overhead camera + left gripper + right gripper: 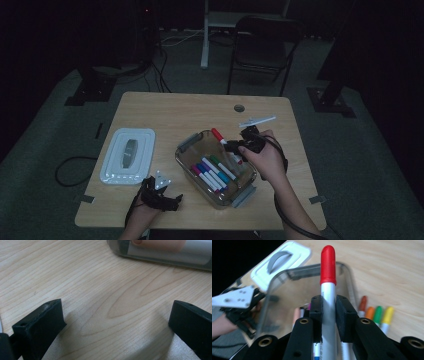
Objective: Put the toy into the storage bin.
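A marker with a red cap and a pale grey barrel is held between the pads of my right gripper, above the right side of a clear plastic container. In the right gripper view the jaws are shut on the barrel just below the red cap, which points up and away. Several markers lie inside the container. My left gripper rests on the table near the front edge, left of the container. Its jaws stand wide open over bare wood.
The white container lid lies flat on the table's left side. Several markers with red, orange, green and yellow caps lie beside the container's right wall. A cable hole sits near the table's far edge, with a folding chair behind.
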